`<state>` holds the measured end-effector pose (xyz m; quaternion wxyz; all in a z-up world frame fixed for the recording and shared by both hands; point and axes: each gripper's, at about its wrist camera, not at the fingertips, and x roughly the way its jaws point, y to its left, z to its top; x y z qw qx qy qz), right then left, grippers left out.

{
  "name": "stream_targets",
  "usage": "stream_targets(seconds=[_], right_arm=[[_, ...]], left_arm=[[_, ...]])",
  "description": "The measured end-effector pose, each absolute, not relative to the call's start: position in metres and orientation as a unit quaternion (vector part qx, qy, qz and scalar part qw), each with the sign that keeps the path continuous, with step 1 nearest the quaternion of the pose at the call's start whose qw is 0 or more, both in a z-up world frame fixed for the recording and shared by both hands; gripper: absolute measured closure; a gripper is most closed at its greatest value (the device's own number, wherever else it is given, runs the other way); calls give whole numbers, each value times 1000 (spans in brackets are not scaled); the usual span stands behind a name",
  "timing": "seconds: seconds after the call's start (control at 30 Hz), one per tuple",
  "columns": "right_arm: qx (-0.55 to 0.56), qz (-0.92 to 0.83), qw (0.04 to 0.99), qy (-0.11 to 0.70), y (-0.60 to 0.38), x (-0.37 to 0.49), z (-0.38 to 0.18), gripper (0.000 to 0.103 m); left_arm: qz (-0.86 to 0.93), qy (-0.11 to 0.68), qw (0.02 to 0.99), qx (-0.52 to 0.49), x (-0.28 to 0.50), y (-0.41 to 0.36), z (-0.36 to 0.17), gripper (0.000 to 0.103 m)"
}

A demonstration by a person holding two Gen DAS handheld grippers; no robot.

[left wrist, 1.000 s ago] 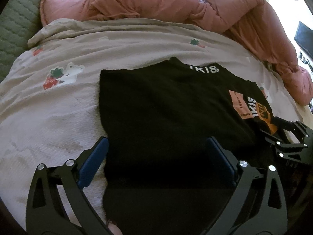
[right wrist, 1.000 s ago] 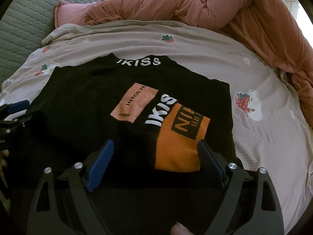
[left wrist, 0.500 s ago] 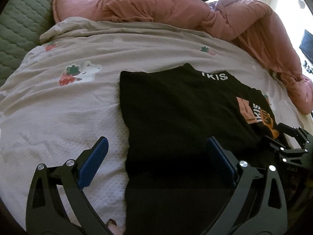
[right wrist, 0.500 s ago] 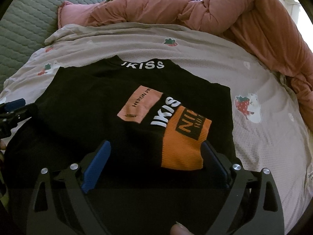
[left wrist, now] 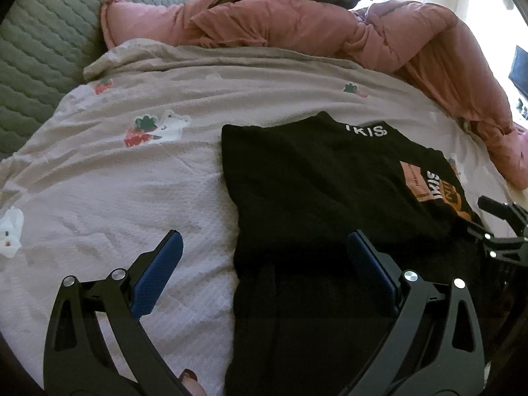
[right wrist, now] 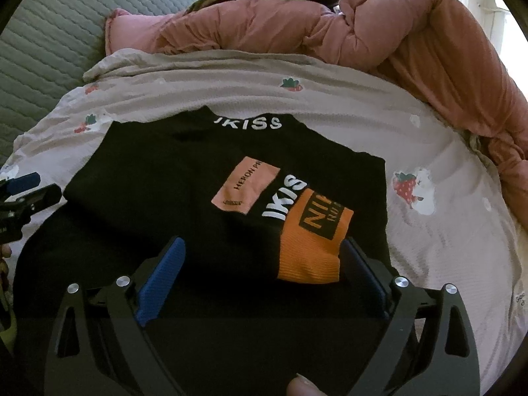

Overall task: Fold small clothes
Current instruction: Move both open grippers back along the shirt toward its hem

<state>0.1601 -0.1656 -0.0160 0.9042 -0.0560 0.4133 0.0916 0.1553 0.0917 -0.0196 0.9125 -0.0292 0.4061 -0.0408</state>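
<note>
**Ana:** T-shirt first, then: black, and where do the fingers stand against it?

**Ben:** The right gripper has its jaws spread wide, and they have just been opening further. The blue pad on one finger sits over the black cloth; the other finger's tip lies beside the orange printed patch. The shirt's near part lies between the two fingers, but the pads press on nothing.

**Ana:** And the left one?

**Ben:** The left gripper is also wide open and empty. One blue pad hangs over bare sheet just off the T-shirt's left edge; the other finger is over the black fabric itself, so that edge runs between the two.

**Ana:** How does the shirt lie?

**Ben:** Flat, with its sides folded in to a narrower shape. The white-lettered collar points away from the grippers, and a pink patch sits next to the orange one, white letters between them.

**Ana:** What is under it?

**Ben:** A pale bedsheet printed with strawberries. Beyond the shirt's collar end a pink duvet is bunched up, curving round past the shirt's right side. A grey-green quilted cover shows far off to the shirt's left. A fingertip of the person shows at the bottom edge of the right wrist view.
</note>
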Motion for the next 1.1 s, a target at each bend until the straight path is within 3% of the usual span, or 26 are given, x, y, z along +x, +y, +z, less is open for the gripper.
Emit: stream_targets(seconds=[1.1], right_arm=[[-34,105,926,361,-196,112,37,7]], left_arm=[[-15,380,925,3,95,87,25,10]])
